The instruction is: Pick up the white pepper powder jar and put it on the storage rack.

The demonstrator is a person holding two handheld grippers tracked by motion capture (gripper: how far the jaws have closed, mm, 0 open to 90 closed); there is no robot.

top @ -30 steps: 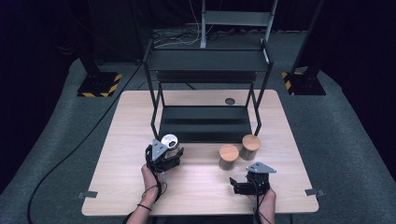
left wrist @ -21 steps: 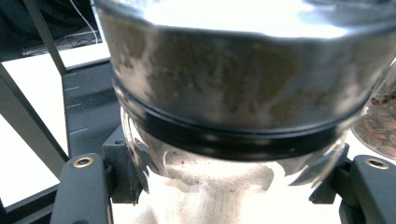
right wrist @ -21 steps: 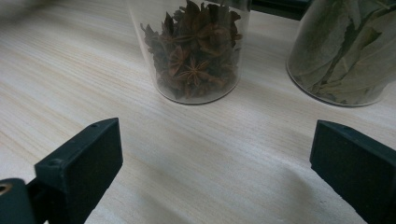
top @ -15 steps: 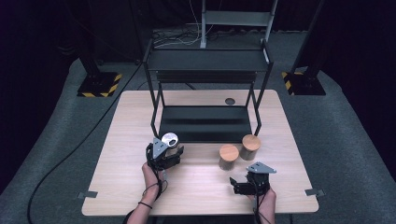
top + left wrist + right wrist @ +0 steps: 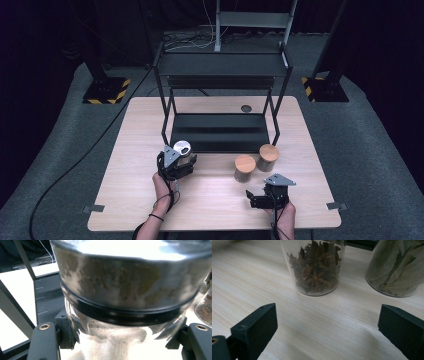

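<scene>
Glass jar (image 5: pixel 125 322) with a metal lid (image 5: pixel 182 148) sits between the jaws of the left gripper (image 5: pixel 176 161). In the left gripper view the jar stands very close to the camera: its clear body goes down between the two black jaws, and each jaw presses against one side of the glass, under the dark ring of the lid. So these jaws are closed on the jar and hold it. Inside the glass I see a pale powder. In the high view the jar is at the near left part of the bench (image 5: pixel 125 200), just in front of the low shelf of the black rack (image 5: pixel 220 132).

Right gripper (image 5: pixel 270 196) rests near the front edge of the bench, on the right. Its jaws stand wide apart and nothing is between them, just bare wood. Ahead of them, a little apart, stands a jar of star anise (image 5: pixel 317 267), and to its right a jar of dried leaves (image 5: pixel 397 267). In the high view these two jars have wooden lids and stand just beside each other, in front of the rack.
</scene>
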